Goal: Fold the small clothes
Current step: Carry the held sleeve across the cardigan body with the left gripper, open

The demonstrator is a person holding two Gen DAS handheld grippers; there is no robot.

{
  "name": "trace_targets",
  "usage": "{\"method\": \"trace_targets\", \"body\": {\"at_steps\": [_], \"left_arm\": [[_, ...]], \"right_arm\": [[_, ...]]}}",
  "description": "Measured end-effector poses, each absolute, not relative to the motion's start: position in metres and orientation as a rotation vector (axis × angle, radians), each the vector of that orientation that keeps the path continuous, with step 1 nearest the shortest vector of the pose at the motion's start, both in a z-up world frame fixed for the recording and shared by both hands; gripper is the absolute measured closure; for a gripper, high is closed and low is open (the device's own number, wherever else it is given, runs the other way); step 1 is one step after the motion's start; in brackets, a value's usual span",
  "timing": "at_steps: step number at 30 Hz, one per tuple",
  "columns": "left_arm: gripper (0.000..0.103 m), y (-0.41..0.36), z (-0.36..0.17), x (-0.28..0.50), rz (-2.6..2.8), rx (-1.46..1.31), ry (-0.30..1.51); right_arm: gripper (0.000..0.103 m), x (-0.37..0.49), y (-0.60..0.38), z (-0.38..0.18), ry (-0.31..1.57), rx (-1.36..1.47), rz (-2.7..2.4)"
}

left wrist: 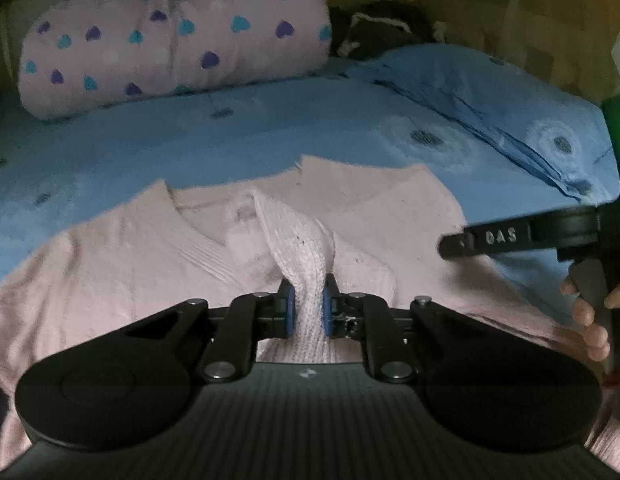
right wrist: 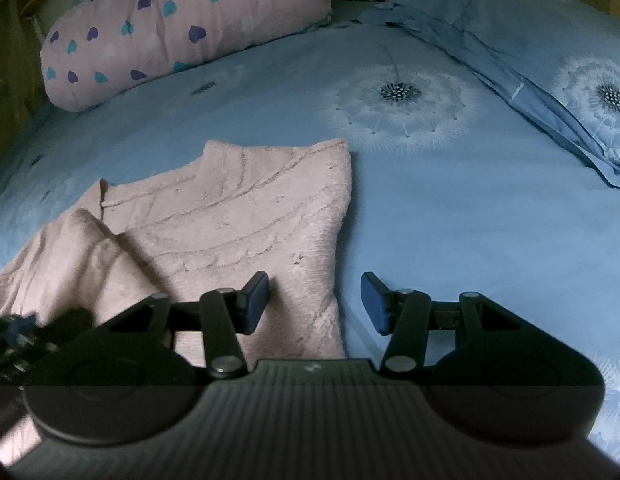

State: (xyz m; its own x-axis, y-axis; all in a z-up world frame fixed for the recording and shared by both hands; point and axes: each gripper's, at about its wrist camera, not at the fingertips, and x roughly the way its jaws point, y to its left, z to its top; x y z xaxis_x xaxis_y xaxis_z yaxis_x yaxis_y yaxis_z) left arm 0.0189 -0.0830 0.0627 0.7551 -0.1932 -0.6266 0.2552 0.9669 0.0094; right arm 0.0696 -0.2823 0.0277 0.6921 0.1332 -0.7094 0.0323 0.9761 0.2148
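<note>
Left wrist view shows the left gripper point(left wrist: 307, 306) pinching a bunched strip of the soft pink knitted sweater point(left wrist: 121, 256). Its two blue pads point(left wrist: 290, 307) press on the wool from both sides, and the strip stands up a little from the rest of the sweater. It looks like a sleeve or a front edge, but I cannot tell which. I think the strip is held this way so that part can be lifted and laid over for a fold.

The sweater lies spread out flat on the blue bed sheet with white dandelion flowers point(left wrist: 269, 128), near the cameras. Lying flat makes it easy to fold.

In the right wrist view, the right gripper point(right wrist: 314, 302) has its fingers spread apart with nothing between them. One pad point(right wrist: 255, 300) is over the right edge of the sweater and the other is over the bare sheet. I think it waits there to grab that edge. A hand point(left wrist: 590, 320) holds it at the right of the left view.

Far away at the left lies a pink rolled blanket with blue and purple hearts point(left wrist: 169, 36). At the far right is a blue pillow point(left wrist: 510, 96). Both are well apart from the sweater, so they leave room for folding.
</note>
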Motion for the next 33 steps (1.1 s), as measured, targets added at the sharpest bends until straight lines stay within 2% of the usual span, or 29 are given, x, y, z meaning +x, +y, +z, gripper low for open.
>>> {"method": "trace_targets", "body": {"at_steps": [11,16,23,29,33], "left_arm": [[0.089,-0.015,0.098,0.030,-0.094,0.226,0.627],[0.089,0.023,0.096,0.041,-0.005,0.313,0.665],[0.086,0.065,0.077,0.051,0.024,0.261,0.768],[0.077,0.077,0.084,0.041,-0.046,0.116,0.775],[0.064,0.087,0.098,0.032,-0.090,0.017,0.750]], "right_arm": [[0.050,0.070,-0.280,0.027,0.808,0.213,0.055],[0.050,0.070,-0.279,0.026,0.808,0.207,0.052],[0.050,0.071,-0.275,0.024,0.809,0.181,0.049],[0.050,0.072,-0.273,0.024,0.802,0.168,0.045],[0.050,0.075,-0.274,0.025,0.788,0.176,0.042]]}}
